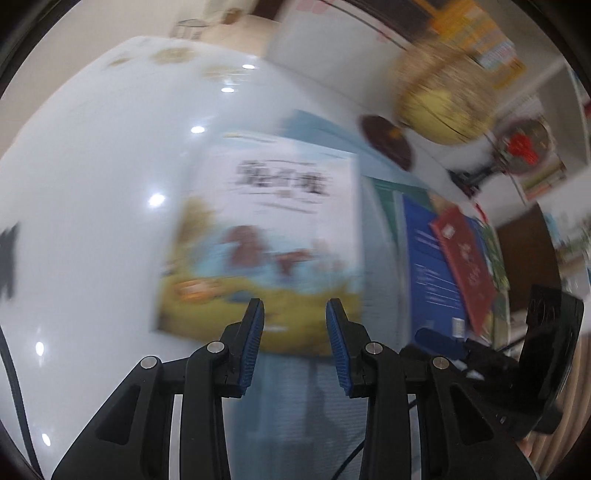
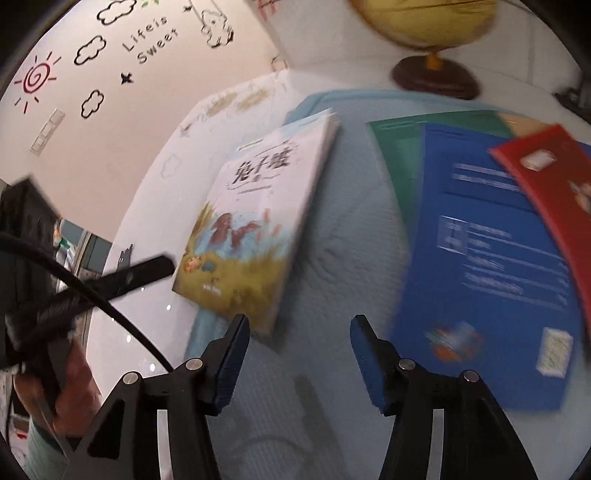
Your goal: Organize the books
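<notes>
We judge the job barely begun, nothing stacked or lined up yet. Nearest, our left gripper (image 1: 294, 314) has its fingers spread with nothing between them, hovering over the near edge of the picture book (image 1: 266, 236). Our right gripper (image 2: 299, 328) is also spread and empty, above bare pale blue mat (image 2: 343, 258), between the picture book on its left and the loose pile on its right. The picture book lies alone, partly off the mat onto the white table (image 1: 92, 184). The pile: a blue book (image 2: 491, 258) with a red book (image 2: 554, 177) overlapping its corner, both on top of a green book (image 2: 399, 147). Count: four books for sure, maybe more hidden under the pile, can't tell; two grippers; one mat. Farthest back, one globe (image 2: 432, 22). Left to do: gather all books into one tidy stack.
</notes>
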Demonstrator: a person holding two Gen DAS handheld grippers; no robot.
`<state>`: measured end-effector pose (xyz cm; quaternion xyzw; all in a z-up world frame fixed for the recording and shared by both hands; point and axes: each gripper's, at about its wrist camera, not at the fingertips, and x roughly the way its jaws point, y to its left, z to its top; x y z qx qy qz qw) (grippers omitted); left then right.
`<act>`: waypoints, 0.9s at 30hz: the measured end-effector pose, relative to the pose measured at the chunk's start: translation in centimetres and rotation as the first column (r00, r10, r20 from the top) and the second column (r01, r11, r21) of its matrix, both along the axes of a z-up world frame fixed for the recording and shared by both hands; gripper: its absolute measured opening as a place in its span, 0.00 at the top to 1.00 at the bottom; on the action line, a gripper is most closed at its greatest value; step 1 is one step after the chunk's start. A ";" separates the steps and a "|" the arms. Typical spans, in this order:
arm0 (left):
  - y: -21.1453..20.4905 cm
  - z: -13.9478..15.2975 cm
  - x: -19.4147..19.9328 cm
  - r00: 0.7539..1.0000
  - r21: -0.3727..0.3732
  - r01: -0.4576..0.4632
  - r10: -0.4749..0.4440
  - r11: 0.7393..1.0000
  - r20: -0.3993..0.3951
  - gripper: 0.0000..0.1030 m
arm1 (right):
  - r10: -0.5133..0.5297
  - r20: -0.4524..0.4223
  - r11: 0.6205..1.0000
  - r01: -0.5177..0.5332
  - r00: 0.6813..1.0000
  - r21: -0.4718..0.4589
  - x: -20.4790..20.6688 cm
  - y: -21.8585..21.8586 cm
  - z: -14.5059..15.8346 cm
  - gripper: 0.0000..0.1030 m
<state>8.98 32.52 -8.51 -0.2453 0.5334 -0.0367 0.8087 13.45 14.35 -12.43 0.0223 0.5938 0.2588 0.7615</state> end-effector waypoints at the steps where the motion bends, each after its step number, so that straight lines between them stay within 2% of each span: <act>1: -0.9 0.1 0.4 1.000 -0.002 0.024 -0.024 1.000 0.001 0.69 | -0.021 0.014 1.000 0.021 1.000 -0.018 -0.4 -1.1 0.4 0.47; 5: -5.8 0.7 2.2 0.988 -0.017 0.156 -0.156 0.988 0.011 0.68 | -0.123 0.025 0.991 0.124 0.992 -0.054 -1.4 -5.9 1.0 0.47; 9: -11.2 1.1 4.5 0.961 -0.056 0.275 -0.274 0.960 0.024 0.68 | -0.270 0.034 0.958 0.272 0.962 -0.094 -2.4 -12.2 1.7 0.47; 12: -14.9 1.8 5.8 0.949 -0.066 0.316 -0.314 0.947 0.036 0.68 | -0.340 0.069 0.932 0.346 0.938 -0.109 -2.5 -16.9 2.9 0.47; 15: -18.0 2.4 6.9 0.944 -0.056 0.329 -0.327 0.942 0.044 0.67 | -0.383 0.096 0.915 0.392 0.919 -0.101 -0.9 -21.4 4.2 0.45; 19: -21.4 1.6 8.0 0.947 -0.079 0.320 -0.321 0.944 0.007 0.60 | -0.382 0.134 0.911 0.397 0.915 -0.111 3.3 -25.7 4.7 0.44; 22: -23.2 0.1 8.9 0.962 -0.153 0.262 -0.271 0.953 -0.044 0.44 | -0.356 0.115 0.922 0.369 0.927 -0.118 6.3 -27.8 4.0 0.44; 24: -24.0 -0.6 9.2 0.975 -0.167 0.203 -0.215 0.965 -0.051 0.42 | -0.333 0.105 0.930 0.345 0.937 -0.125 7.8 -28.6 3.5 0.44; 27: -24.7 -1.6 9.6 0.988 -0.141 0.124 -0.136 0.982 -0.079 0.42 | -0.285 0.094 0.945 0.296 0.954 -0.138 9.7 -29.9 2.6 0.44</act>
